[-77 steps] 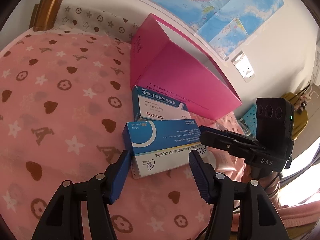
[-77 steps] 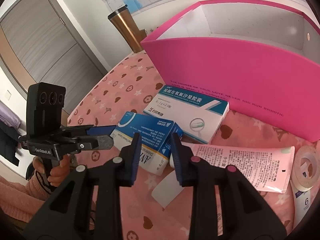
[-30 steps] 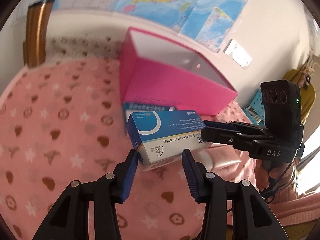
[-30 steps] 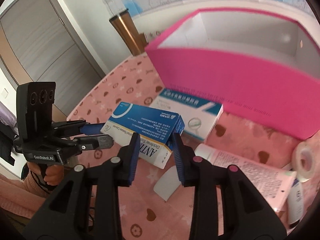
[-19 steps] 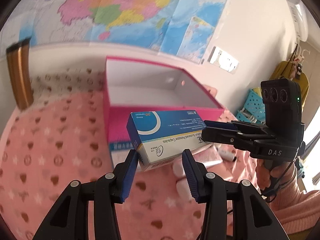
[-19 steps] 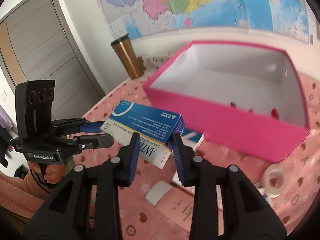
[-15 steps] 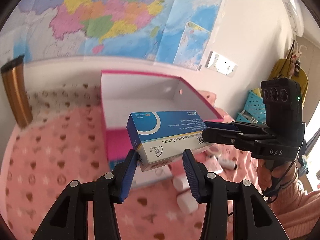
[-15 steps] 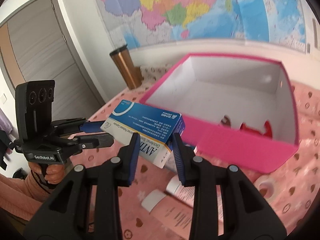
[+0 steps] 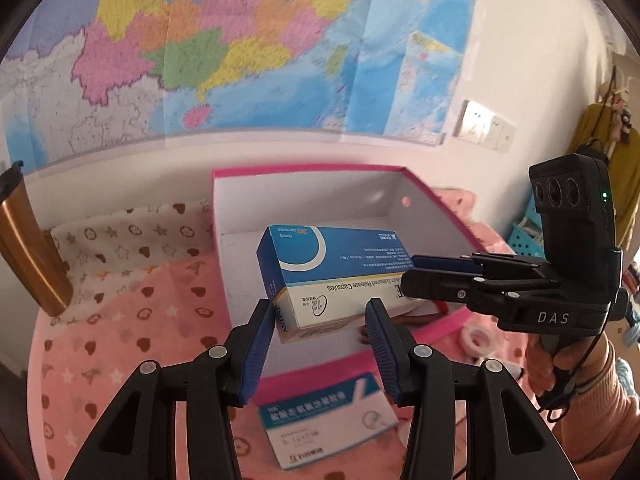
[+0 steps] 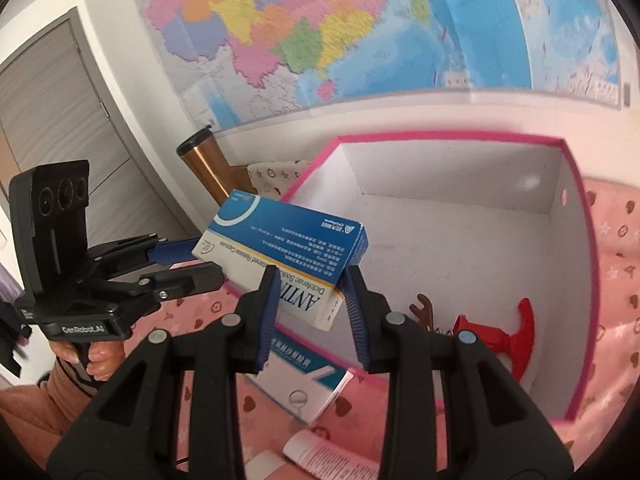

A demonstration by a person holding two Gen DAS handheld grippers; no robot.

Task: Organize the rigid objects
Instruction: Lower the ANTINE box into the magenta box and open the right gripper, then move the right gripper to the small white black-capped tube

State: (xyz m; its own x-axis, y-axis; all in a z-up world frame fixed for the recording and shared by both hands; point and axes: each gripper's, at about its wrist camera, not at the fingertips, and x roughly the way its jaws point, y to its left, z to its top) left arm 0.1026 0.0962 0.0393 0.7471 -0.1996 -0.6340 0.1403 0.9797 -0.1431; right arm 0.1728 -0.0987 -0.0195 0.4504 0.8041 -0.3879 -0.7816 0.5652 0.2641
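While both grippers clamp opposite ends of it, the blue-and-white medicine box point(image 9: 332, 276) hangs in the air over the open pink box point(image 9: 436, 208). The left gripper point(image 9: 320, 336) squeezes its pads on one short end; the right gripper point(image 10: 310, 308) squeezes the other end, seen from the side in the left view. Inside the pink box lie a red plastic piece point(image 10: 504, 336) and a small brown antler shape point(image 10: 426, 312). A second medicine box point(image 9: 326, 420) lies flat on the pink patterned cloth point(image 9: 120, 336) just in front of the pink box. A copper tumbler point(image 10: 208, 168) stands by the wall under the map point(image 10: 360, 28).
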